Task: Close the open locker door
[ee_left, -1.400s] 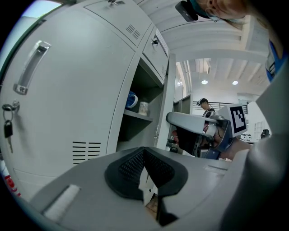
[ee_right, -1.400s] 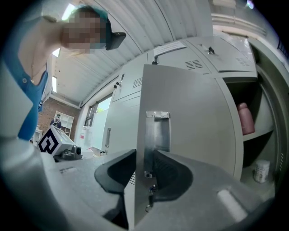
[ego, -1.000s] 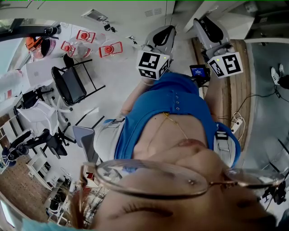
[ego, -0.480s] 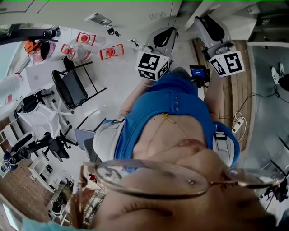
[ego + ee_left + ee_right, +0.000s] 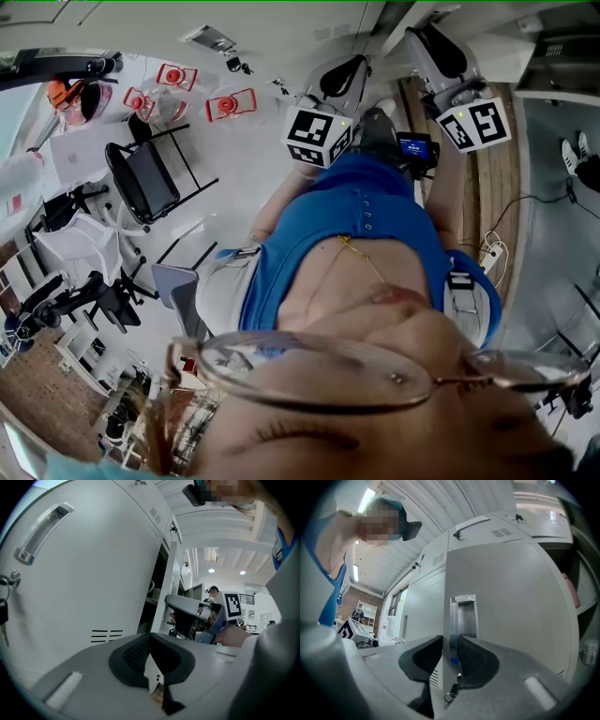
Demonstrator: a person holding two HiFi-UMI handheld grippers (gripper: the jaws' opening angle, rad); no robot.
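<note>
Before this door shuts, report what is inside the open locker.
A pink thing above a shelf and a pale container lower down show in the right gripper view. The locker door covers the rest.

The edge of the grey metal locker door [image 5: 501,602] stands between the just-closing jaws of the right gripper [image 5: 449,656]; its open compartment [image 5: 581,623] lies right.

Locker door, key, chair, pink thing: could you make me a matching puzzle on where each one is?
Things:
A. locker door
B. key
C. black chair
D. pink thing

Places:
1. hangs from a lock
2. on a shelf inside the open locker
3. its edge sits between the right gripper jaws
4. stands on the floor

Pairs: A-3, B-1, C-4, D-2.
</note>
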